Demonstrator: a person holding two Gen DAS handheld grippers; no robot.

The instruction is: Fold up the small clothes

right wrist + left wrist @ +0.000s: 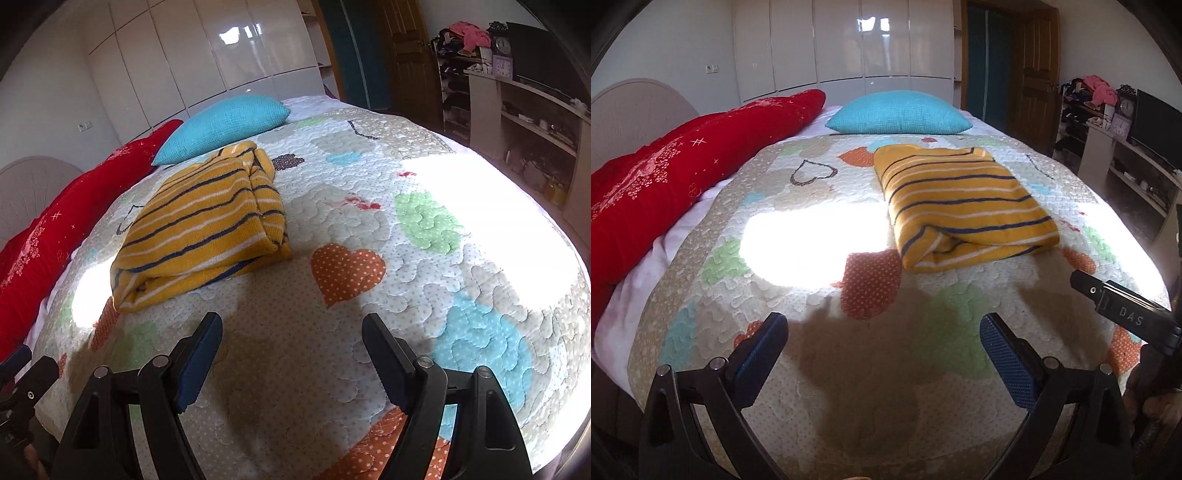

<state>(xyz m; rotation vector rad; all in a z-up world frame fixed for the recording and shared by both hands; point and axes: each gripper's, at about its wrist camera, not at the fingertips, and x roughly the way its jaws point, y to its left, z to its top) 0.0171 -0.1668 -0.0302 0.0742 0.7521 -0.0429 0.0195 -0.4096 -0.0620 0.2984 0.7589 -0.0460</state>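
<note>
A yellow garment [960, 206] with dark blue and white stripes lies folded into a thick rectangle on the patterned quilt [812, 295]. My left gripper [882, 325] is open just above the quilt, short of the garment's near folded edge, and its blue pads hold nothing. In the right wrist view the same garment [207, 225] sits ahead and to the left of my right gripper [293, 319], which is also open and empty over the quilt [369, 295]. One black finger of the right gripper [1123, 310] shows at the left view's right edge.
A teal pillow [901, 112] lies beyond the garment and a red blanket [665, 177] runs along the left side. White wardrobes [849, 44], a wooden door [1034, 74] and shelves with a clock [1126, 107] stand behind and to the right. The bed's right edge [554, 240] is sunlit.
</note>
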